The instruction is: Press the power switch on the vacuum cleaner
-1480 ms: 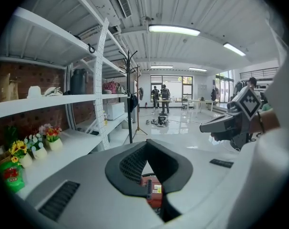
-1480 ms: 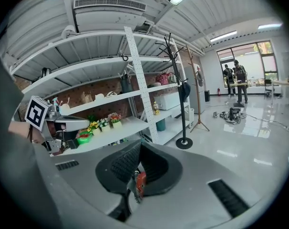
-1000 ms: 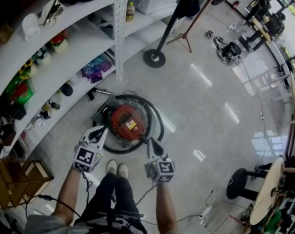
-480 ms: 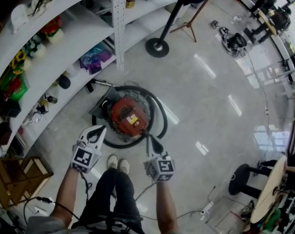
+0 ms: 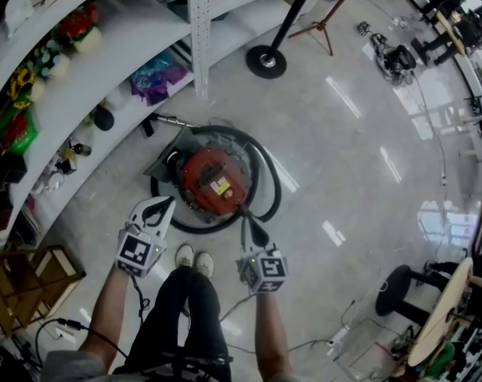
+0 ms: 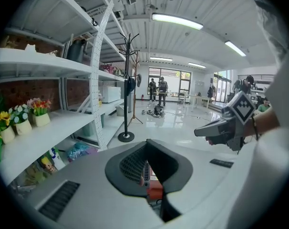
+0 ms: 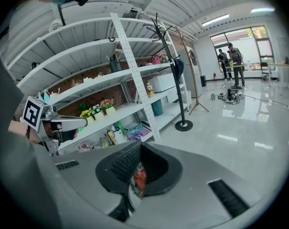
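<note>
Lab-like space: stocked shelves (image 5: 130, 46), tripod (image 5: 322, 27)

White shelving (image 5: 106, 62) on my left, flower pots (image 5: 86, 40) on it, purple-blue packets (image 5: 153, 78) one shelf lower. Coat stand with round black base (image 5: 266, 60) on the glossy floor (image 5: 344, 173), wooden tripod (image 5: 320, 24) near it. Wooden crate (image 5: 26, 285) lower left. Black stool (image 5: 398, 286) just beside a round wooden worktop (image 5: 441, 315) on my right.
</note>
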A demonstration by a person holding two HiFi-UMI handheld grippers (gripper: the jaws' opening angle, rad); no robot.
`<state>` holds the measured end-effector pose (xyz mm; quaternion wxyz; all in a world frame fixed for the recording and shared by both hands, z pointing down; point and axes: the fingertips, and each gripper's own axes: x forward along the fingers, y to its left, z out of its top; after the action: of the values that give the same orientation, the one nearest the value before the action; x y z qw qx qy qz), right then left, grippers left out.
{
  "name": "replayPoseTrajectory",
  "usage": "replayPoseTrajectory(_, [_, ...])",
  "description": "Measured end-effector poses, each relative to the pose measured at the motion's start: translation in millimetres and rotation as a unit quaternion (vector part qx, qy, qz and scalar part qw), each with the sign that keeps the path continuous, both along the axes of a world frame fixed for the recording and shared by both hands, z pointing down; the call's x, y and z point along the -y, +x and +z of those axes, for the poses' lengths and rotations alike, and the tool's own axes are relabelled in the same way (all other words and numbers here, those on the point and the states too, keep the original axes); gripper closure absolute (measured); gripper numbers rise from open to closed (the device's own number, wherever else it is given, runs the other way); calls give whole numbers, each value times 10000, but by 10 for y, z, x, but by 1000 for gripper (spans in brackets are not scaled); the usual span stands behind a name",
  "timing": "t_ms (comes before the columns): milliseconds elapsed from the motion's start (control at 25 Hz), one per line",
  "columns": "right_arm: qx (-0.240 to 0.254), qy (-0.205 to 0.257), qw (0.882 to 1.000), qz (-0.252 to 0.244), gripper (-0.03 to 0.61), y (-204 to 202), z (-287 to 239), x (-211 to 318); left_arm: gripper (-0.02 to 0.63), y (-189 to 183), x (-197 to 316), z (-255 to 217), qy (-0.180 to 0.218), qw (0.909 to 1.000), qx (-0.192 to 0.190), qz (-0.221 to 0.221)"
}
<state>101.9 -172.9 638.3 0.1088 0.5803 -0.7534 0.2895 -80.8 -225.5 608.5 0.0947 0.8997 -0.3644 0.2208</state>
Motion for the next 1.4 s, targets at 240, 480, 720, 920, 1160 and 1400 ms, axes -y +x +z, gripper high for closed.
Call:
replayPoseTrajectory(240, [19,-66,9999,-81,566,19,377,47,607,26,41,301,-91,10000,37,-14])
replayPoseTrajectory(480, [-25,-196,9997,-121,566,44,645,114,607,51,24,563,-191,9998,86,48])
replayPoseTrajectory(720, [-90,-250,9994,-238,566,42,928,148,607,61,17,846,-302,9995,65,-34])
replayPoseTrajectory(920, [-38,-284,9993,-252,566,33,1158,189,607,110,36,1056,-353,9993,85,-4])
replayPoseTrajectory(1160, [-20,-371,9990,-267,566,22,1381,204,607,126,43,1270,-439,9990,88,47])
replayPoseTrajectory(1400, [-16,-429,9987,-285,566,9,1571,187,607,141,-7,1518,-587,9982,104,43])
